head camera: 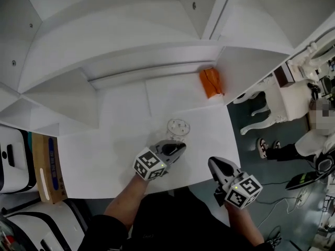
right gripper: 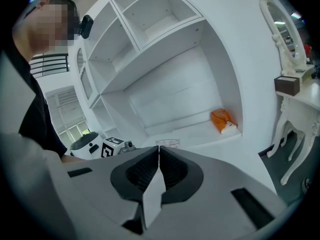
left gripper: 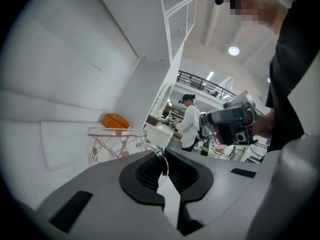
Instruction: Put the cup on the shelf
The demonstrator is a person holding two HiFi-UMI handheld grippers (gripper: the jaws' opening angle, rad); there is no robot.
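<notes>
A: Where are you seeing the cup (head camera: 178, 128)?
B: Over the near middle of the white desk (head camera: 104, 166). The left claw (head camera: 175, 148) is pinching its thin glass handle (left gripper: 162, 159), pads closed on it.
A: And the right claw (head camera: 215, 166)?
B: It is hovering at the desk's near right edge, closed fully and holding nothing. An orange object (head camera: 211, 82) is lying far right.

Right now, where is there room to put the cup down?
The back of the white desk is bare from the left side to the orange thing in the right corner. The desk left of the cup is bare too. The front is crowded: the left tongs grip the cup's handle, and the shut right tongs sit close beside.
</notes>
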